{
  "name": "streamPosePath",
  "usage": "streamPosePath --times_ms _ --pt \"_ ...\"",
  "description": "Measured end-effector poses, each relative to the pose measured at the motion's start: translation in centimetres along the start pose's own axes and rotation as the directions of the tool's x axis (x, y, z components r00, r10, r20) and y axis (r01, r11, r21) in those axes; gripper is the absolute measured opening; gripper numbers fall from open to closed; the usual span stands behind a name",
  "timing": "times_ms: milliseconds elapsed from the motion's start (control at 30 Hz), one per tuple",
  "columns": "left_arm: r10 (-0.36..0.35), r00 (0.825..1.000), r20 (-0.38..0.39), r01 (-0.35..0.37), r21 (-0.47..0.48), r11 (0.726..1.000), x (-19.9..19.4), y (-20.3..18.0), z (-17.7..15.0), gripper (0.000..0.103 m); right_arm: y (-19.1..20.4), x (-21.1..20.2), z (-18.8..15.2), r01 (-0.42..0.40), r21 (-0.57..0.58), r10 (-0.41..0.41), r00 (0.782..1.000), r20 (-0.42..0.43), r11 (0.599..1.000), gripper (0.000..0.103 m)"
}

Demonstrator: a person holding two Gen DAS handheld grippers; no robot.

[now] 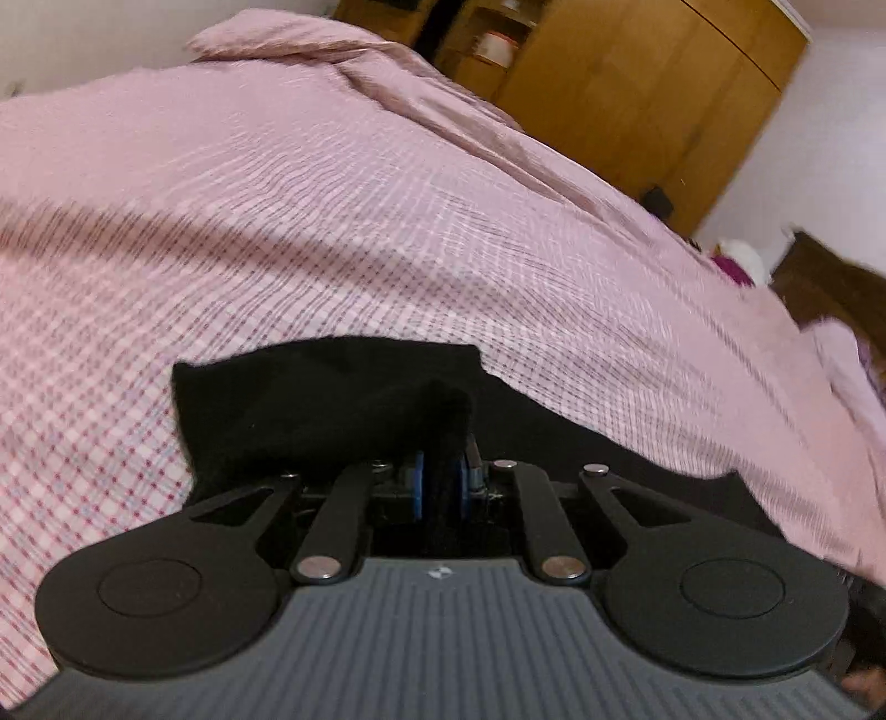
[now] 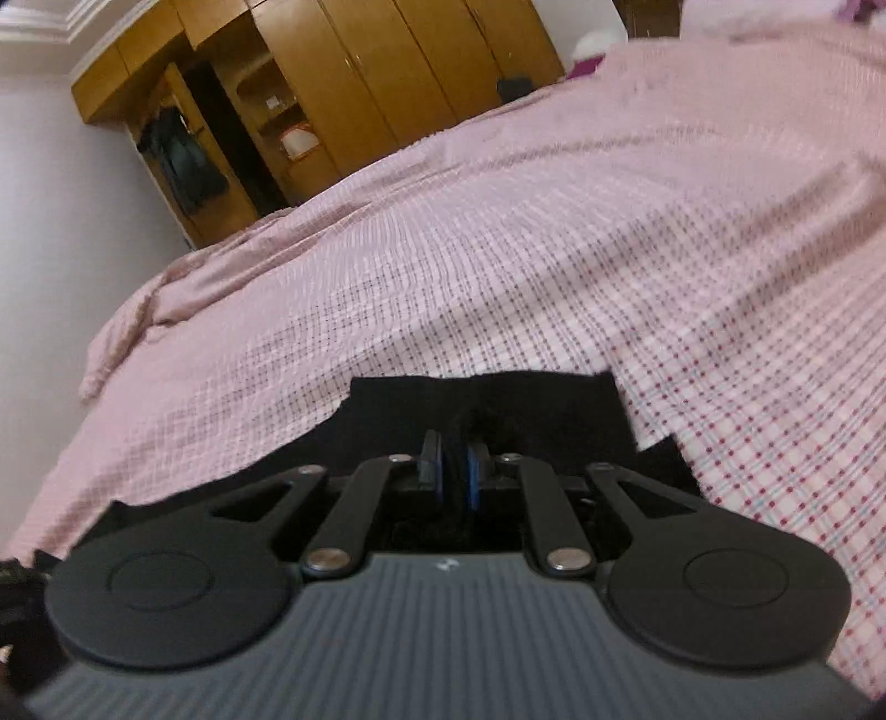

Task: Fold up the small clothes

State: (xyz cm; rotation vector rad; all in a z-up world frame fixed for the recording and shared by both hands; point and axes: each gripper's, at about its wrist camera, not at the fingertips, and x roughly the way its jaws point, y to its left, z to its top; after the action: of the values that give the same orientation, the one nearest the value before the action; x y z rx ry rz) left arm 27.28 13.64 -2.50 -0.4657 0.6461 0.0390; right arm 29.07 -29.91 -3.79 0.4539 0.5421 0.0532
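Observation:
A black garment (image 1: 310,404) hangs over the pink checked bedsheet (image 1: 332,221), stretched between the two grippers. In the left wrist view my left gripper (image 1: 440,476) is shut on a pinch of its black cloth between the blue pads (image 1: 416,482); the garment's squared left corner sticks out ahead and its dark edge runs off to the right. In the right wrist view my right gripper (image 2: 455,471) is shut on the same black garment (image 2: 554,410), whose squared right corner shows ahead while its edge trails to the left. The part under both grippers is hidden.
The bed (image 2: 554,249) fills both views, with a rumpled pink duvet fold (image 1: 288,39) at its far end. A brown wooden wardrobe (image 2: 360,83) with an open shelf section stands behind. A dark wooden headboard (image 1: 825,277) and a white and purple thing (image 1: 739,260) lie at the bed's right.

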Motion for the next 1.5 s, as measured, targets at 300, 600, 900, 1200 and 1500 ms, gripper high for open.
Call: streamPosePath --times_ms 300,600,900,1200,1500 --pt "-0.056 0.997 -0.05 0.065 0.193 0.979 -5.9 -1.4 -0.1 0.066 0.2 -4.4 0.8 -0.044 -0.121 0.041 0.999 -0.033 0.992 0.051" --pt "-0.063 0.993 -0.104 0.093 0.318 0.943 -8.9 -1.4 -2.9 0.068 0.4 -8.1 -0.9 -0.147 -0.292 0.117 0.986 -0.118 0.945 0.051" --pt "-0.133 0.986 -0.105 0.159 0.307 0.938 -5.7 -2.2 -2.3 0.057 2.6 -4.8 -1.5 -0.174 -0.398 0.119 0.98 -0.158 0.901 0.029" --pt "-0.118 0.993 0.024 0.112 0.163 0.98 -2.8 -2.0 2.2 0.059 3.5 -1.2 1.6 -0.153 -0.298 0.137 0.988 -0.074 0.942 0.029" --pt "-0.086 0.995 0.053 0.078 0.139 0.987 -2.8 -1.3 4.0 0.061 2.1 0.0 1.9 -0.092 -0.199 0.092 0.996 -0.011 0.976 0.03"
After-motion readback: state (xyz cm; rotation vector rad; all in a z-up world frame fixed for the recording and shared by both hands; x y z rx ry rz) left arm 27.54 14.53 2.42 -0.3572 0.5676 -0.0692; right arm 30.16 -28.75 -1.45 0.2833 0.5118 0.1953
